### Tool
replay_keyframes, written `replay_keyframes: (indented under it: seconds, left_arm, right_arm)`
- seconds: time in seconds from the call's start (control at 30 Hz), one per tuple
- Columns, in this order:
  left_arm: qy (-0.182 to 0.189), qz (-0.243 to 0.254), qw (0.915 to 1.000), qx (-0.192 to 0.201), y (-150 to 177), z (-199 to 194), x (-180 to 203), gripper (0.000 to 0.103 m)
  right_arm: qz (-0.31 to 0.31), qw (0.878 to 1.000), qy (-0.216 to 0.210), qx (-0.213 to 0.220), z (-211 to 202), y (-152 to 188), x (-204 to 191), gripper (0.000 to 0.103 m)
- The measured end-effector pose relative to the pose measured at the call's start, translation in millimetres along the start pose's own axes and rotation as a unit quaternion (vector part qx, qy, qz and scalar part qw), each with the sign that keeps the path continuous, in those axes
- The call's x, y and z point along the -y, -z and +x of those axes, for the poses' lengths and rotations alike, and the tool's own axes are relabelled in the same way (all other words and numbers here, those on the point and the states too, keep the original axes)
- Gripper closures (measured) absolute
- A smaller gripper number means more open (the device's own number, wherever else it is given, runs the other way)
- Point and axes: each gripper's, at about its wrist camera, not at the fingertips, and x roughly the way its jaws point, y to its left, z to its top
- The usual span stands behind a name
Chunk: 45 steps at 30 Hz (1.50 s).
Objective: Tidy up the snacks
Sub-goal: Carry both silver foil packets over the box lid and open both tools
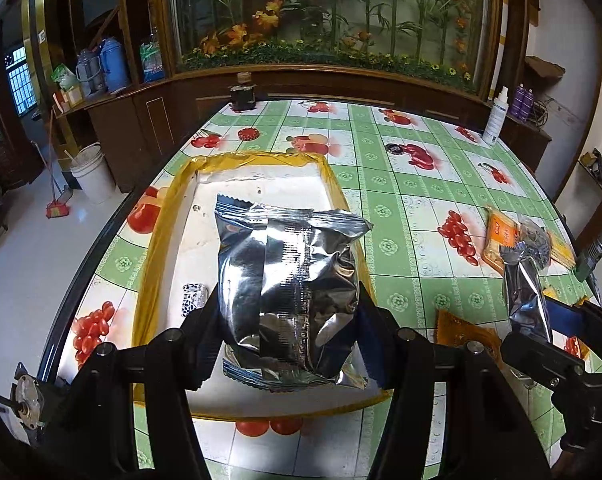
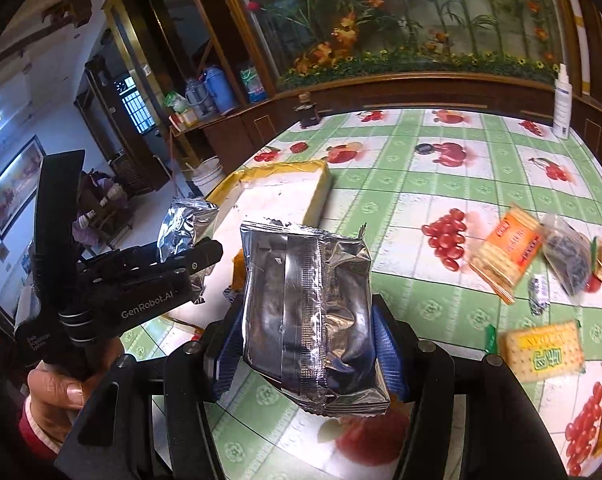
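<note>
My left gripper is shut on a silver foil snack bag and holds it above a shallow white tray with a yellow rim. A small black-and-white packet lies in the tray. My right gripper is shut on a second silver foil bag, held above the table to the right of the tray. The right gripper and its bag also show at the right in the left wrist view. The left gripper and its bag show at the left in the right wrist view.
Orange cracker packs, a dark snack pouch, a yellow biscuit pack and a small wrapped candy lie on the fruit-print tablecloth at the right. A white spray bottle and a dark jar stand at the far edge.
</note>
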Motion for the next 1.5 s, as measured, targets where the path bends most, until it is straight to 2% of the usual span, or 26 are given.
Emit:
replay_keyframes:
  seconds: [0.53, 0.87, 1.23, 1.5]
  left_arm:
    - [-0.012, -0.025, 0.9996, 0.001, -9, 8, -30, 0.046]
    - [-0.022, -0.033, 0.9991, -0.013, -13, 26, -44, 0.046]
    - [-0.039, -0.04, 0.9957, -0.074, -23, 67, -58, 0.045]
    - [-0.04, -0.044, 0.9879, -0.143, -17, 99, -62, 0.045]
  right_arm:
    - [-0.016, 0.999, -0.037, -0.017, 39, -23, -26, 0.043]
    - [-0.014, 0.997, -0.062, -0.031, 69, -36, -34, 0.043]
    - [0.007, 0.994, -0.099, -0.052, 122, -65, -33, 0.043]
    - [-0.009, 0.993, -0.08, -0.087, 179, -90, -39, 0.043]
